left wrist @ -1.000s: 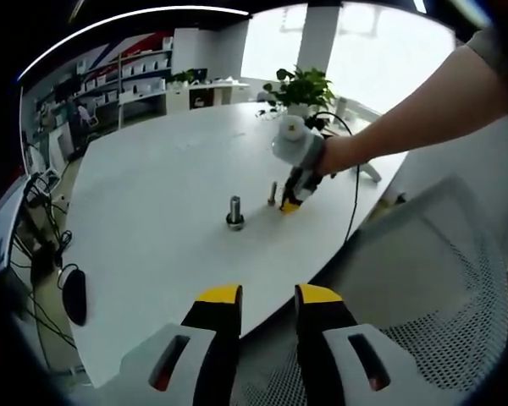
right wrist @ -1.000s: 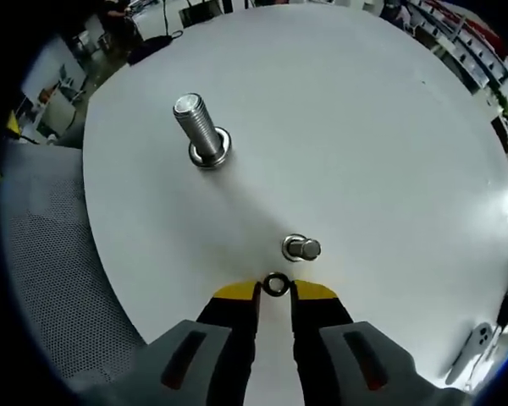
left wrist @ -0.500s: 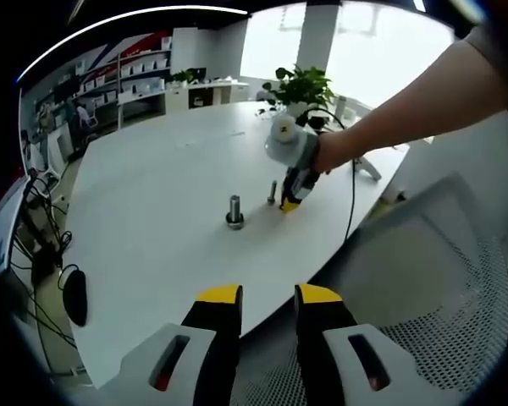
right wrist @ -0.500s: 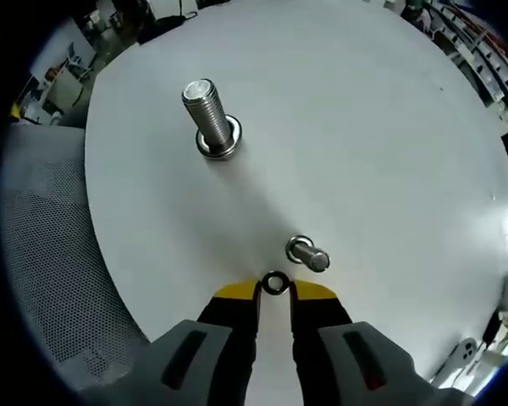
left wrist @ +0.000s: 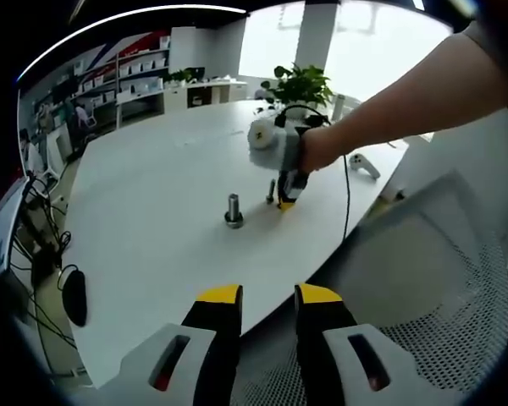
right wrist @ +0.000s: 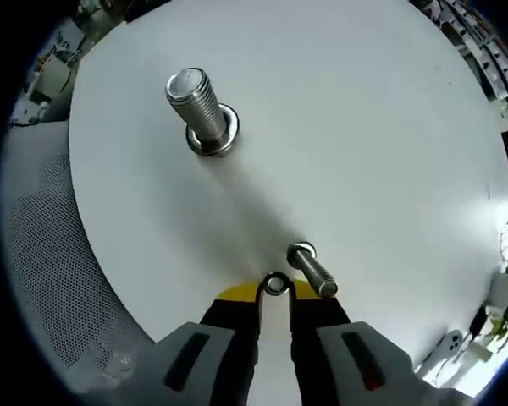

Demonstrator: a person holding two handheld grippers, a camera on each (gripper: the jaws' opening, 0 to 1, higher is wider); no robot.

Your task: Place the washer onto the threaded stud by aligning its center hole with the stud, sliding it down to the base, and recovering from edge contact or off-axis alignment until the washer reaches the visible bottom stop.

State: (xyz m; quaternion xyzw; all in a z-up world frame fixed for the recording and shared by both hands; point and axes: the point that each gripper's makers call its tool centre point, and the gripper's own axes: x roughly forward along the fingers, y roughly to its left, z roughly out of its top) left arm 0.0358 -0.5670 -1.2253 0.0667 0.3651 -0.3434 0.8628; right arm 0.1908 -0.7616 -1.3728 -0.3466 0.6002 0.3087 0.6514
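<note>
Between the tips of your right tool (right wrist: 275, 288) the washer (right wrist: 276, 284) sits pinched on its rim, its center hole showing. Over the last second you have carried it up and in: the small threaded stud (right wrist: 311, 268) that stood clear beyond the tips is now just beside them on the right, leaning across the right tip. The hole is not yet over the stud's end, so you still need to shift toward it and level the washer. Farther off to the left stands the larger bolt (right wrist: 200, 114) on its own collar, well apart. Your left tool (left wrist: 267, 298) hangs back off the near edge of the white tabletop (left wrist: 152, 203), narrowly parted and holding nothing. A white controller (left wrist: 361, 166) lies at the far right edge, and the office chair's mesh (left wrist: 457, 279) crowds your near side.
</note>
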